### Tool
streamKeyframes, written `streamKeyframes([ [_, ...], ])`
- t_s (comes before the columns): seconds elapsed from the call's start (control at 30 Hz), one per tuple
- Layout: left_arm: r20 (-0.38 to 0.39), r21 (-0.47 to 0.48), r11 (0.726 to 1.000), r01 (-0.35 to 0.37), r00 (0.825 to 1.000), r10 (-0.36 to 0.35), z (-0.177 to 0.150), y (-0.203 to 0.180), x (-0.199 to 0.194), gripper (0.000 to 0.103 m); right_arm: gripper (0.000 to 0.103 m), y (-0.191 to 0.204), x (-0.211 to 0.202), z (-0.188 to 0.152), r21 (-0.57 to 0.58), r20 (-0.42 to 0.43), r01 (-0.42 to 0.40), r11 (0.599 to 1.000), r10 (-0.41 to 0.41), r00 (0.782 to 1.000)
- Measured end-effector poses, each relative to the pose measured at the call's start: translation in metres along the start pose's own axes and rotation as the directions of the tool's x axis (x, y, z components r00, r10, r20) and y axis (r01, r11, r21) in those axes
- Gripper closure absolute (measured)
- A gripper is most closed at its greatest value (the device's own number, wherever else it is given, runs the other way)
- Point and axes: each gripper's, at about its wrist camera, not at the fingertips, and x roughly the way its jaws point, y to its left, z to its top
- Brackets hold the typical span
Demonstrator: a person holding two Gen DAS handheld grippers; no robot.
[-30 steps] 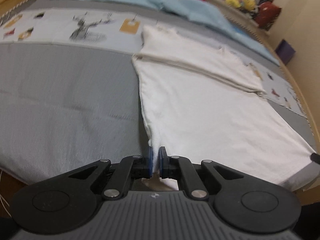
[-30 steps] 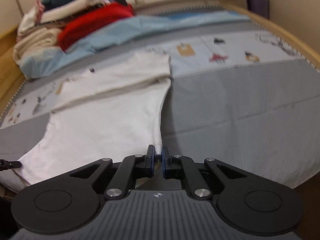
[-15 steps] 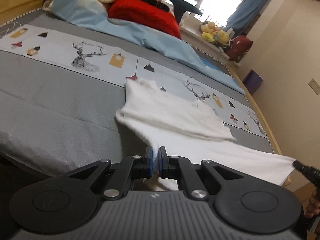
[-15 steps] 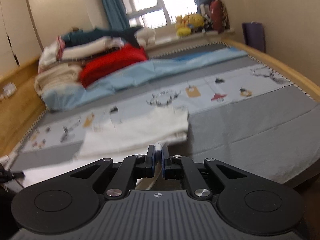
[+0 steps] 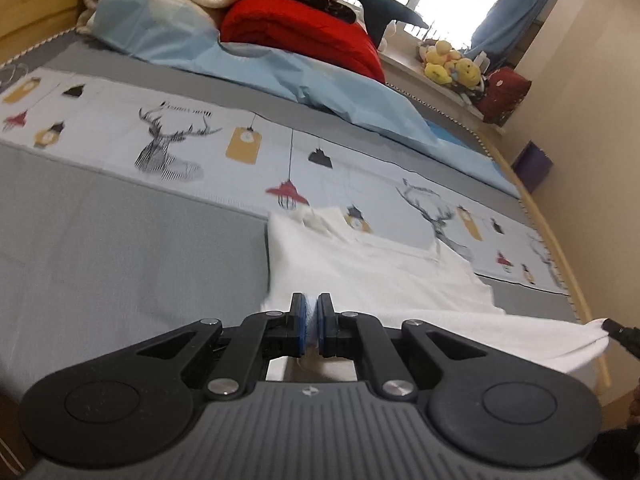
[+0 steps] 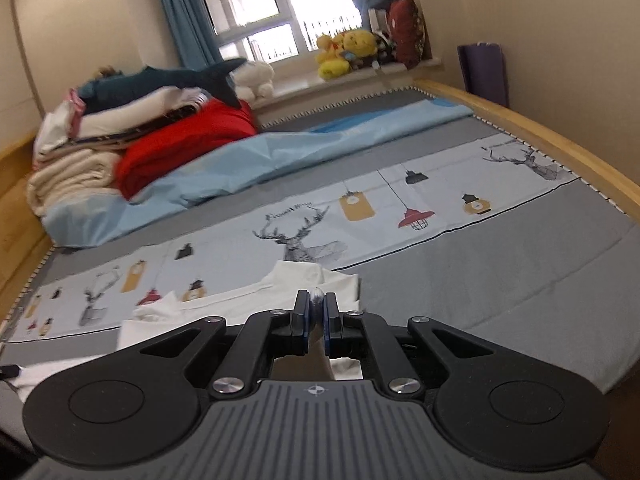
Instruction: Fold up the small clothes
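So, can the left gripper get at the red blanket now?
Probably not: the left gripper is shut on the white shirt, and the red blanket lies far across the bed.

White garment near hem hidden behind both gripper bodies, its left edge motion-blurred.

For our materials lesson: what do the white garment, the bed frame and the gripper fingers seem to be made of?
White garment: soft matte knit, probably cotton; it drapes and creases.
Bed frame: light wood, smooth finish, likely varnished.
Gripper fingers: matte black plastic, apparently, with blue pads, possibly rubber.
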Motion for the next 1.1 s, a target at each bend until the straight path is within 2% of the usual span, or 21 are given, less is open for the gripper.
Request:
streamKeyframes([
  [0.13, -0.064, 0.017, 0.998, -0.061, 0.996, 0.062, 0.011, 0.009, 0.059, 0.097, 0.098, 0.002, 0.063, 0.004, -0.039, -0.067, 0.021, 0.999, -0.024, 0.997],
  [0.23, -0.136, -0.032, 0.997, -0.076, 0.988, 0.071, 0.013, 0.023, 0.095, 0.097, 0.098, 0.004, 0.099, -0.008, -0.071, -0.139, 0.069, 0.995, -0.079, 0.987],
  [0.3, -0.165, -0.032, 0.995, -0.091, 0.983, 0.084, 0.014, 0.027, 0.11, 0.097, 0.098, 0.004, 0.115, -0.01, -0.053, -0.185, 0.095, 0.994, -0.103, 0.977],
  [0.57, -0.216, -0.058, 0.989, -0.135, 0.969, 0.12, 0.025, 0.031, 0.146, 0.097, 0.097, -0.002, 0.152, -0.004, 0.009, -0.181, 0.119, 0.993, -0.116, 0.977],
  [0.7, -0.193, -0.109, 0.982, -0.152, 0.973, 0.129, 0.033, 0.038, 0.15, 0.095, 0.095, -0.015, 0.16, 0.007, 0.052, -0.107, 0.181, 0.982, -0.174, 0.979],
  [0.8, -0.19, -0.174, 0.973, -0.154, 0.974, 0.12, 0.035, 0.053, 0.147, 0.095, 0.095, -0.037, 0.161, 0.004, 0.126, -0.137, 0.181, 0.975, -0.164, 0.977],
  [0.87, -0.211, -0.171, 0.973, -0.152, 0.971, 0.114, 0.033, 0.058, 0.146, 0.094, 0.094, -0.046, 0.163, 0.0, 0.128, -0.177, 0.162, 0.978, -0.138, 0.974],
  [0.9, -0.229, -0.159, 0.976, -0.152, 0.967, 0.113, 0.031, 0.058, 0.148, 0.089, 0.094, -0.048, 0.165, -0.001, 0.117, -0.198, 0.136, 0.984, -0.111, 0.974],
  [0.93, -0.248, -0.142, 0.977, -0.157, 0.962, 0.119, 0.029, 0.059, 0.149, 0.078, 0.094, -0.048, 0.167, -0.004, 0.098, -0.221, 0.105, 0.99, -0.082, 0.972],
  [1.0, -0.296, -0.098, 0.979, -0.178, 0.945, 0.142, 0.023, 0.058, 0.154, 0.066, 0.094, -0.043, 0.172, -0.011, 0.038, -0.272, 0.069, 0.997, -0.056, 0.961],
  [1.03, -0.317, -0.074, 0.98, -0.186, 0.936, 0.154, 0.02, 0.057, 0.158, 0.066, 0.094, -0.039, 0.174, -0.014, 0.012, -0.292, 0.057, 0.998, -0.051, 0.955],
  [1.1, -0.32, -0.059, 0.98, -0.189, 0.934, 0.161, 0.017, 0.056, 0.16, 0.063, 0.093, -0.031, 0.181, -0.02, -0.037, -0.325, 0.035, 0.999, -0.045, 0.945],
])
